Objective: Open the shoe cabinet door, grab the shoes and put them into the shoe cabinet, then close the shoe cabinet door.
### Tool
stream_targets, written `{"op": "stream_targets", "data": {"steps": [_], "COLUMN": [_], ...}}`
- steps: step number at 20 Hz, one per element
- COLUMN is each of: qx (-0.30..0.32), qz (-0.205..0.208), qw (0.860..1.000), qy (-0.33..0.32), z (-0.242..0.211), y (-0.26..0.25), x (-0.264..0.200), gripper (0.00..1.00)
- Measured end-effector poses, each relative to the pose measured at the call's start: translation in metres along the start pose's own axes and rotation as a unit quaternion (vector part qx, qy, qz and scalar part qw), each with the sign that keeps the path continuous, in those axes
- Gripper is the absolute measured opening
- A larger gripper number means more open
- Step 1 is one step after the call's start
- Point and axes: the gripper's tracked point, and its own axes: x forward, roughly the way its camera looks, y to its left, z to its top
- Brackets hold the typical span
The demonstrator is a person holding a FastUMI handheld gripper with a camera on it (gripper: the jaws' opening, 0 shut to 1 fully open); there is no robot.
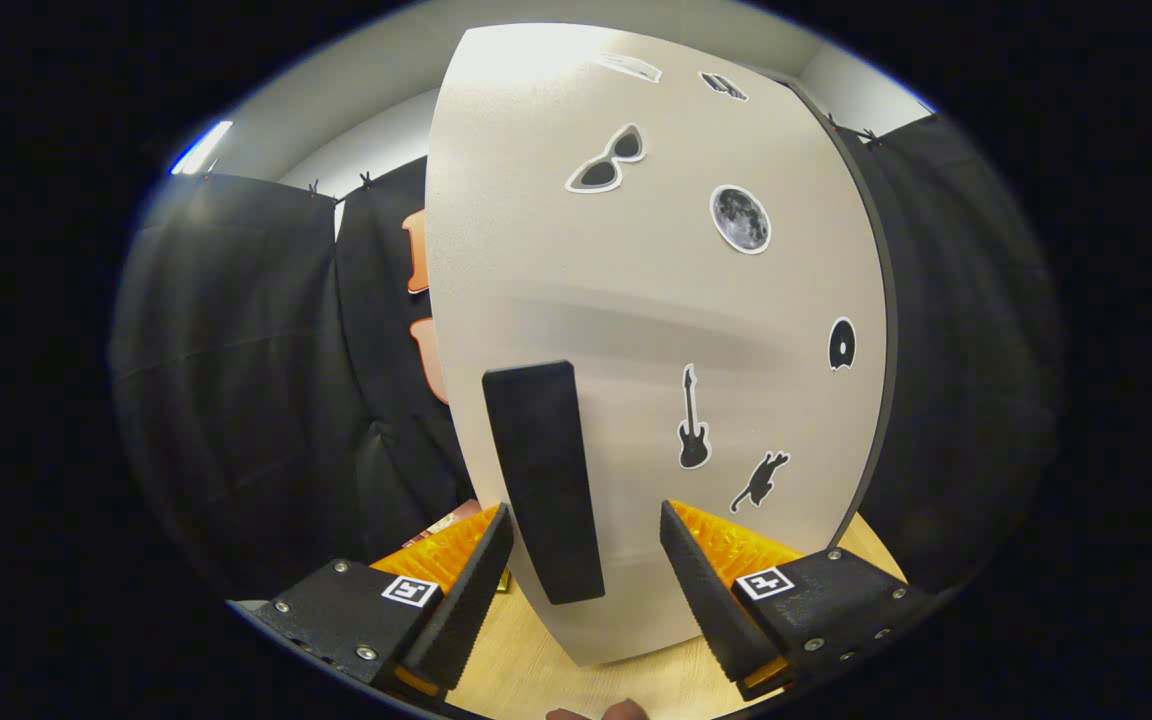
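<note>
Gripper (586, 570) fingers spread apart, gripping nothing. Black rectangular door handle (543, 480) stands between them, nearer the left finger. Beige sticker-covered cabinet door (636, 300) fills the space just ahead, above light wooden floor (536, 670).

From my remote seat I saw a wooden tabletop (536, 670) as my landmark, black cloth wall (236, 400) hanging behind it, a white ceiling (366, 90) far above it, and a lit strip light (201, 148) up there.
</note>
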Motion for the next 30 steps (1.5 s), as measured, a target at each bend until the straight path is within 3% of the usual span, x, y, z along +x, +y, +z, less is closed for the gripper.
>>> {"op": "stream_targets", "data": {"steps": [20, 30], "qx": [-0.017, -0.047], "qz": [-0.04, -0.091], "qw": [0.999, 0.995], "qy": [-0.003, -0.004], "z": [0.004, 0.006], "y": [-0.006, -0.014], "x": [0.035, 0.041], "gripper": [0.93, 0.92]}}
